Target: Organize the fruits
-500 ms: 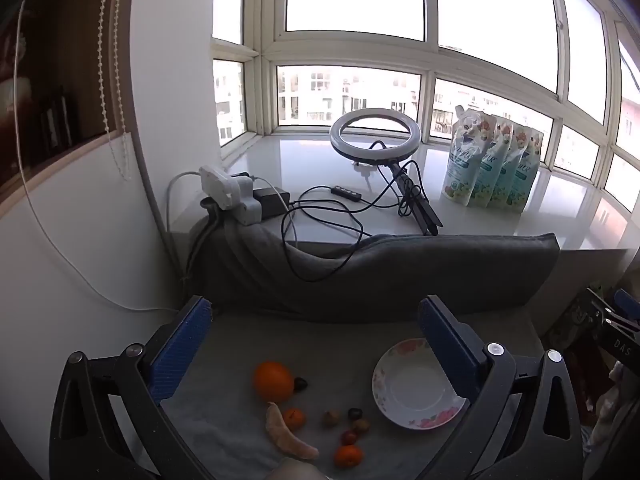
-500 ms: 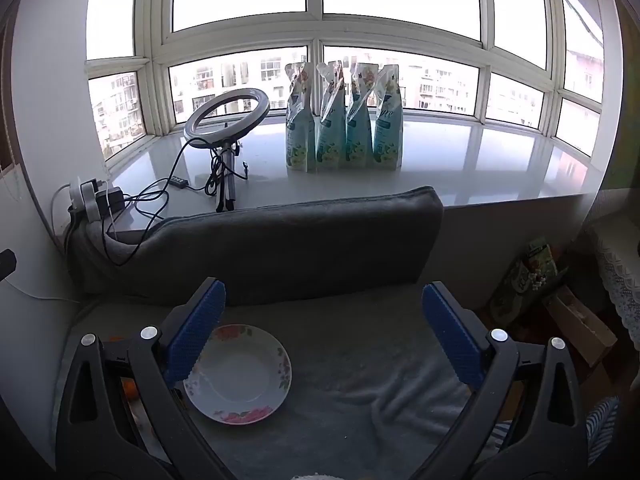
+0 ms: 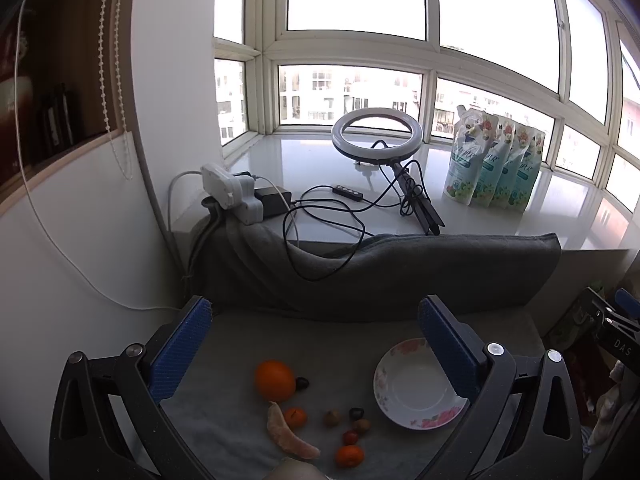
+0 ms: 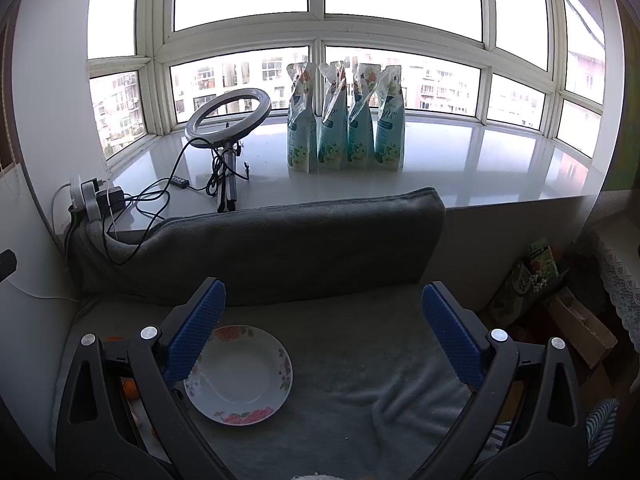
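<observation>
A grey blanket [image 3: 352, 344] fills the lower half of both views, below a white sill [image 4: 460, 168] with a ring light [image 3: 376, 134] and four pouches [image 4: 346, 120].

On the blanket sits an empty floral plate [image 3: 416, 388], at the lower right of the left view and the lower left of the right view. The fruits lie to its left, in the lower centre of the left view: an orange [image 3: 275, 380], a peeled segment [image 3: 289, 434] with its long axis running from upper left to lower right, two small mandarins [image 3: 295, 418], and a cluster of small dark and brown fruits [image 3: 354, 420] nearest the plate.

The left gripper [image 3: 314, 354] is spread to its widest and holds nothing; the fruits lie just below and between its blue fingers [image 3: 182, 350]. The right gripper [image 4: 324, 332] is equally wide and empty, with the plate beside its left finger and the fruits almost hidden behind it. The left hand looks the better placed for a first pick, the plate lying to its right.
</observation>
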